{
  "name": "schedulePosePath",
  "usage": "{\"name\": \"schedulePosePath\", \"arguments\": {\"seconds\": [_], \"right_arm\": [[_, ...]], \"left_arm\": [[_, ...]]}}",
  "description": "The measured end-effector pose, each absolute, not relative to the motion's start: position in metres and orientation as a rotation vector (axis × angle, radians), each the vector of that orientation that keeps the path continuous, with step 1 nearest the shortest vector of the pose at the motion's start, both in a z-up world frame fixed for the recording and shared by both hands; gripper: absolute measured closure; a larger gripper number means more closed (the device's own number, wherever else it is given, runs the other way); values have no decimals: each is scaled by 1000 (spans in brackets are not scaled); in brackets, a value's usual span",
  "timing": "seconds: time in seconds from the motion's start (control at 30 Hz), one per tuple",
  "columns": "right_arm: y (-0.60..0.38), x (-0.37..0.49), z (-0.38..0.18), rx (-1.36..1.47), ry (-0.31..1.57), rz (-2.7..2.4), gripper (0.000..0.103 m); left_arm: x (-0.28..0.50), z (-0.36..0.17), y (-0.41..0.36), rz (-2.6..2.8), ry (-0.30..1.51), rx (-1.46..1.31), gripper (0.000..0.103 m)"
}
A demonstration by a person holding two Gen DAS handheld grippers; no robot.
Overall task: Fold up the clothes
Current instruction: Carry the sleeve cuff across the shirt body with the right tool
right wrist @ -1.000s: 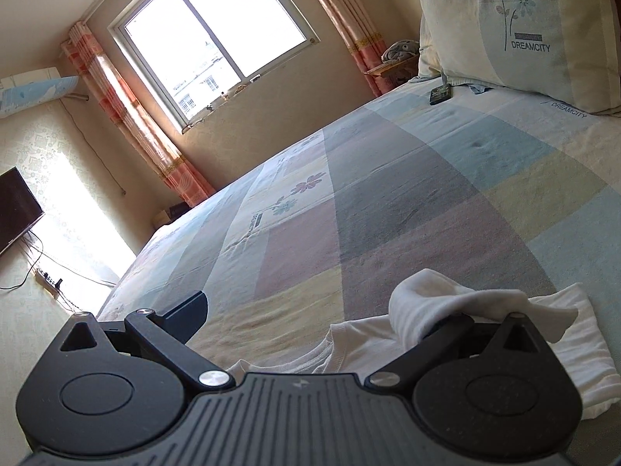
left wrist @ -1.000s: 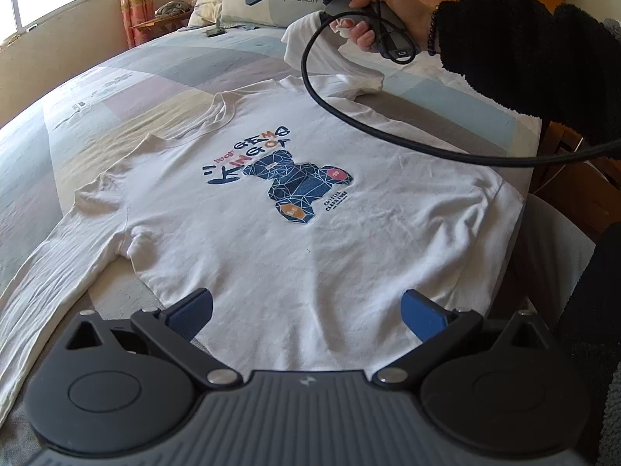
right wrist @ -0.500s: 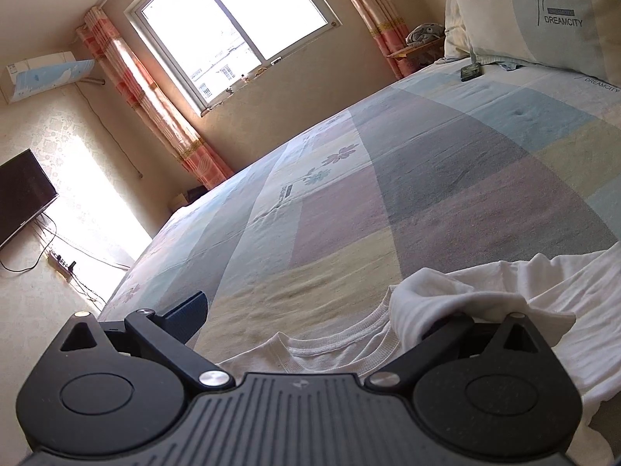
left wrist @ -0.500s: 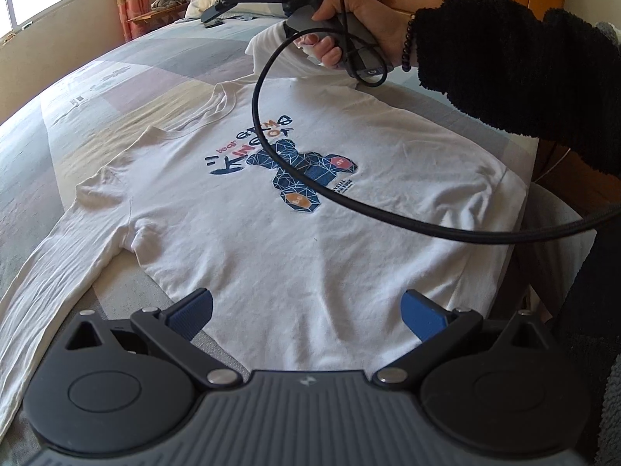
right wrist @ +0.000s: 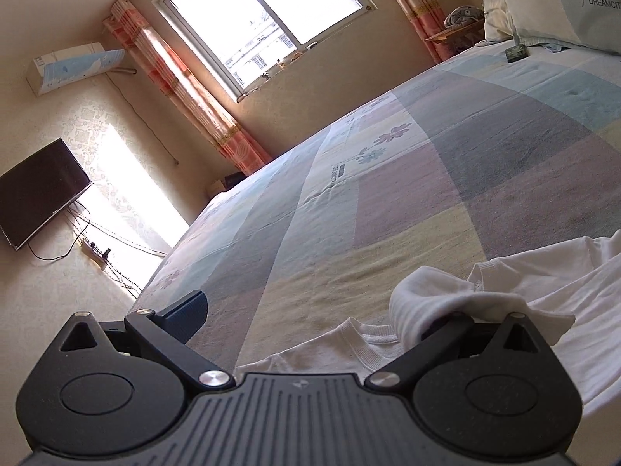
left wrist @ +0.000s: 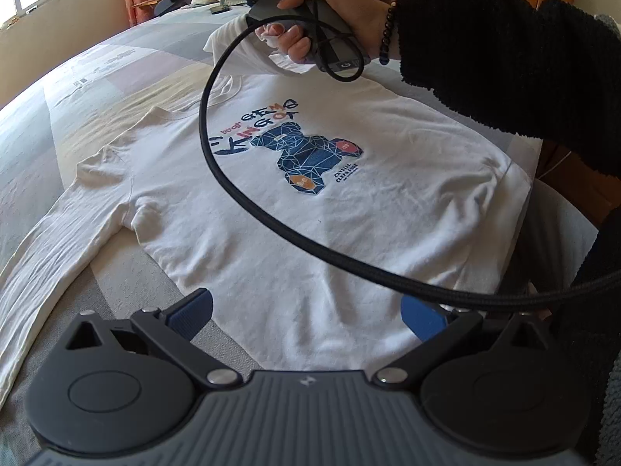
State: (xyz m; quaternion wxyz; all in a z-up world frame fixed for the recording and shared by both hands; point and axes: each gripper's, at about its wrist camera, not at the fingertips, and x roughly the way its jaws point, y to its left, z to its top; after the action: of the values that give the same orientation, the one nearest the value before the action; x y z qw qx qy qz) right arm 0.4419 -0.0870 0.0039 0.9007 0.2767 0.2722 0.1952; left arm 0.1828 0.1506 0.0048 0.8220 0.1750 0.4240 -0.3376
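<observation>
**Right sleeve carried in over the collar, left gripper idle at the hem**

Right gripper (right wrist: 314, 318): jaws spread wide, nothing pinched. White sleeve (right wrist: 427, 303) draped over its right finger and riding there; left finger bare. Held low above the shirt's collar (right wrist: 372, 338).

Change over the last second: carried sleeve brought from beyond the shoulder inward, toward the neckline. Collar now directly under the gripper in the right wrist view. Hand (left wrist: 330, 11) nearer the print in the left wrist view, black cable (left wrist: 233, 178) looping across the chest. Judged as the first sleeve fold under way, not yet laid down.

Left gripper (left wrist: 306, 310): released, jaws wide, hovering just over the near hem, apparently not touching. Same spot as a second ago.

White shirt (left wrist: 310, 233) flat, print up, on the bed (left wrist: 58, 124), spreading away from the left gripper, collar at the far end. Other sleeve (left wrist: 46, 240) stretched out straight to the left, unfolded.

Risk, as a guess: sleeve only hooked, could slip off before placement.
</observation>
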Motion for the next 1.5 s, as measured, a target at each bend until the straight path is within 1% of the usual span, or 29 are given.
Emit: {"name": "schedulePosePath", "arguments": {"seconds": [1.0,1.17,1.33,1.5], "right_arm": [[7,419,-37,486,771,621,0],[13,419,-53,486,824,627,0],[17,421,-71,427,886,641,0],[-14,416,-78,536,898,650,0]], "left_arm": [[174,-8,159,-702,942,348,1],[174,-11,160,-702,950,343,1],[173,-13,162,-689,960,341,1],[171,-13,161,-696,947,345,1]]}}
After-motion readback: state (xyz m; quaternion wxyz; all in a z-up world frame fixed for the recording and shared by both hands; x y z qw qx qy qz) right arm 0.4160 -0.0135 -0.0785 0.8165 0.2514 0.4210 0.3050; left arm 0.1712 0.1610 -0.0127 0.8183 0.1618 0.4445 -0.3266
